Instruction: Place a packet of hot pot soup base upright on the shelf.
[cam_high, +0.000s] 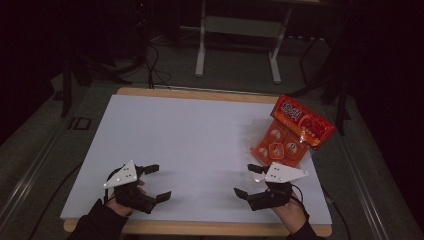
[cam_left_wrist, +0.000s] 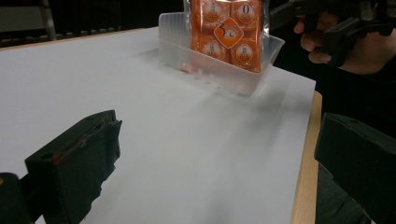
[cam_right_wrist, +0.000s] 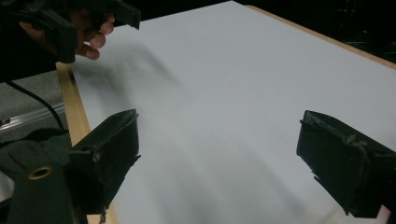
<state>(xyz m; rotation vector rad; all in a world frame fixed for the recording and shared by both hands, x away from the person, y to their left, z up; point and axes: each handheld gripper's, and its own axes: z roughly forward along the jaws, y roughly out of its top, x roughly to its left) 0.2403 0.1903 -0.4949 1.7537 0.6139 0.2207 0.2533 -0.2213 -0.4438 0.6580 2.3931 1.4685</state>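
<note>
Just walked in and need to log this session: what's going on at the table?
A person holds a gripper in each hand near the front edge of a white table. The left gripper and right gripper are both open and hold nothing. An orange snack pack stands in a clear plastic tray at the table's right side, just beyond the right gripper, untouched.

We see a dim room; only the white table catches light, and beyond it everything sinks into black. Soft shadows fall on the table beneath both grippers, whose near jaws blur in the gripper views
</note>
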